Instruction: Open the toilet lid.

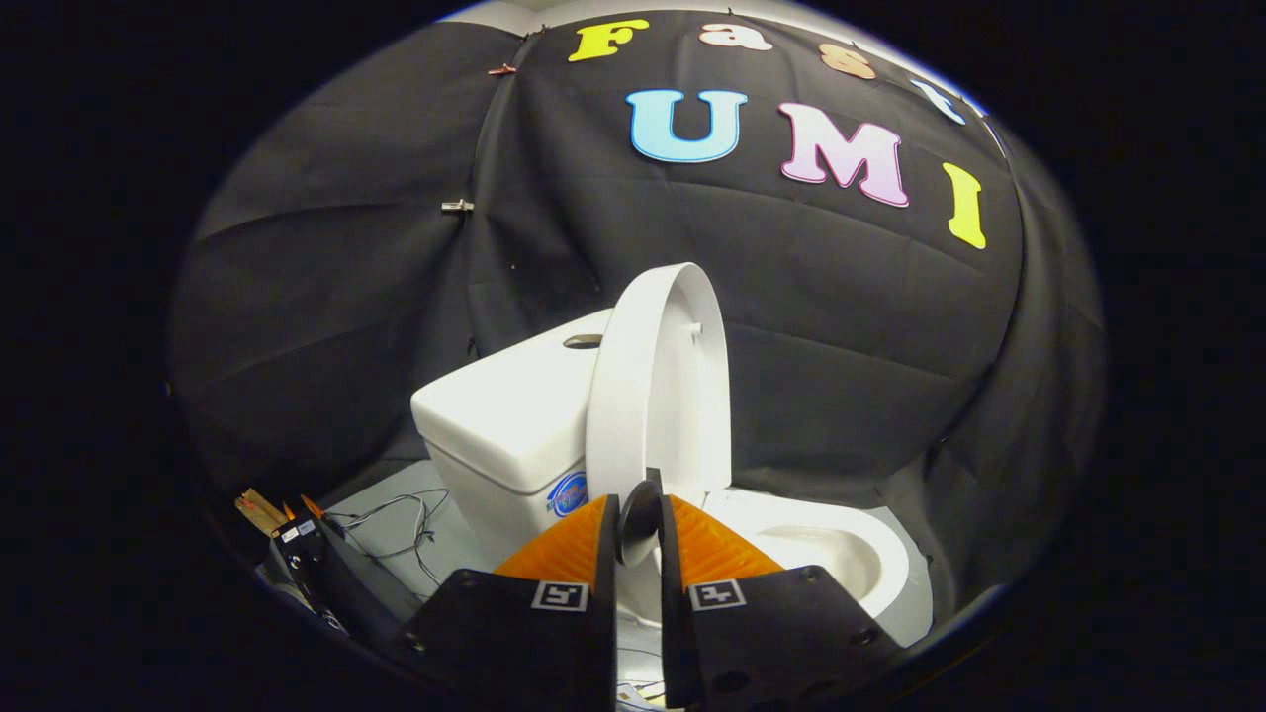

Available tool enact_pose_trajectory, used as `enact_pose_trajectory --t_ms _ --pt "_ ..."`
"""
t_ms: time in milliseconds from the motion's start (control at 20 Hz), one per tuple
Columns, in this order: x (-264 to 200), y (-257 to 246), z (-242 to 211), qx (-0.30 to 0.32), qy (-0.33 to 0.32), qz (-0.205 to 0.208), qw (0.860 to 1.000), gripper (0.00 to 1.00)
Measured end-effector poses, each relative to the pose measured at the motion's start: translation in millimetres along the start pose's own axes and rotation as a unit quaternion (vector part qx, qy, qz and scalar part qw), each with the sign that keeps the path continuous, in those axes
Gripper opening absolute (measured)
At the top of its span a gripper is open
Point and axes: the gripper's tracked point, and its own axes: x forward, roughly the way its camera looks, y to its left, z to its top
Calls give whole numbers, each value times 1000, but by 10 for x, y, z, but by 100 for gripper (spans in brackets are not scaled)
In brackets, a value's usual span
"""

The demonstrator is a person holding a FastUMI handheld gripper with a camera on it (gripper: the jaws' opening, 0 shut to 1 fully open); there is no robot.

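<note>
Just ahead of the fingers we see the toilet lid (658,386) standing upright, turned nearly edge-on to us, its lower rim dropping down between the two fingers of the gripper (638,514). The fingers sit close together, with only a narrow slot between them, and a small dark round piece shows in that slot at the tips. We cannot tell whether both fingers actually press on the lid's edge or merely flank it, because the finger bodies cover the point of meeting.

Behind the lid to one side stands the tank (504,415), with a flush button (583,341) on its top and a round sticker (568,492) on its front, partly covered by a finger. On the other side of the lid the bowl (841,549) lies open, and its near rim is cut off by the gripper body.

Beside the tank, on the pale floor (396,504), loose wires (406,524) trail toward a dark object (316,574) we cannot make out. The black cloth wall (346,297) hangs close behind the tank and curves around the bowl, leaving only a strip of floor on either side.
</note>
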Motion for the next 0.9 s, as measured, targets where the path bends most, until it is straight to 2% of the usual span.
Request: enact_pose_trajectory --t_ms 100,200,250,300,450,550,750,850,900 --pt "-62 -32 59 11 -7 4 1000 25" --pt "-168 -83 150 26 -20 7 999 21" --pt "-219 -95 187 31 -26 9 999 30" --pt "-284 -120 251 35 -33 11 999 30" --pt "-571 -302 523 41 -67 3 997 63" --pt "-831 -455 742 50 -94 -2 994 76" --pt "-1379 -854 1143 64 -144 -20 987 94" --pt "-1676 -1104 1264 65 -163 -38 984 100" --pt "-1831 -1230 1309 65 -169 -49 982 100"
